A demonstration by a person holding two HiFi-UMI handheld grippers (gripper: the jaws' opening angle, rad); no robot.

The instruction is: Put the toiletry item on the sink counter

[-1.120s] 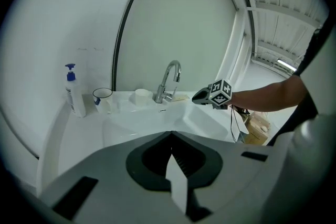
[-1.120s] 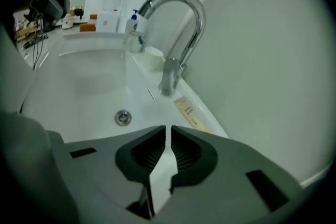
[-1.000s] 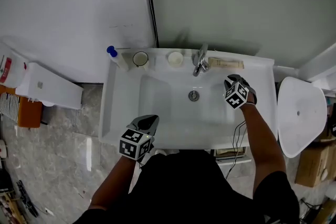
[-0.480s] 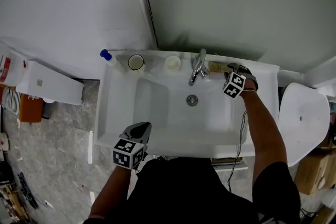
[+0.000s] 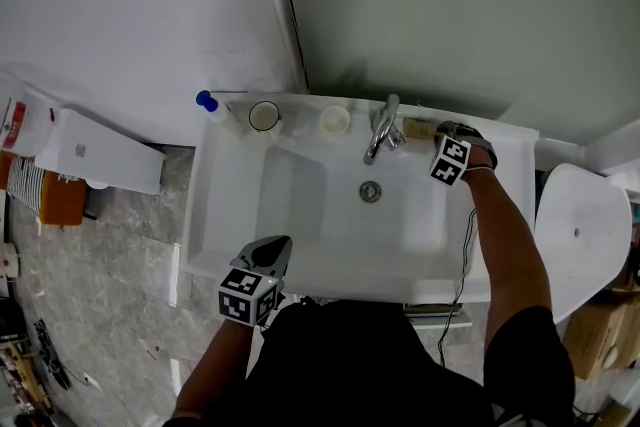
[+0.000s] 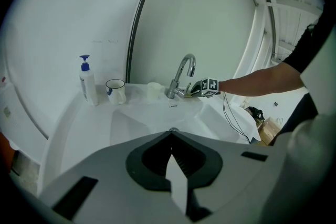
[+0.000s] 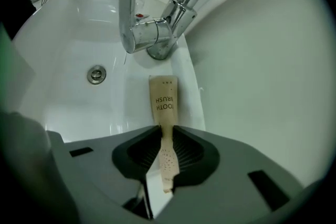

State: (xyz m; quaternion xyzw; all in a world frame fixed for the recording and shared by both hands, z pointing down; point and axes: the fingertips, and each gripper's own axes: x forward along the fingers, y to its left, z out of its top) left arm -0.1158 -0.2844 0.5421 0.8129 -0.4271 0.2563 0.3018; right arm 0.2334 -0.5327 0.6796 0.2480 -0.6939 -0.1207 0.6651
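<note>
1. At the back ledge of the white sink desk [image 5: 512, 141], just right of the chrome curved faucet [image 5: 382, 127], lies the task's thing: a flat tan paper toothbrush packet [image 5: 420, 128].
2. My right claw [image 5: 447, 128] points down at it. In the right gripper view the packet [image 7: 163, 99] runs straight between the jaws, its far end toward the faucet base [image 7: 157, 44].
3. Those jaws have just been closing, and the right claw [image 7: 161, 131] now looks pinched onto the packet's near end, pads against both sides.
4. The packet is lying on the ledge, beside the basin with the round metal drain [image 7: 96, 74].
5. My left claw [image 5: 276, 248] sits at the front left rim of the sink. The left gripper view shows its jaws [image 6: 171, 136] together with nothing in them.
6. Over on the left of the ledge are a white pump bottle with a blue top [image 5: 215, 110], a white mug [image 5: 265, 116] and a small white cup [image 5: 334, 119], all well apart from the packet.
</note>
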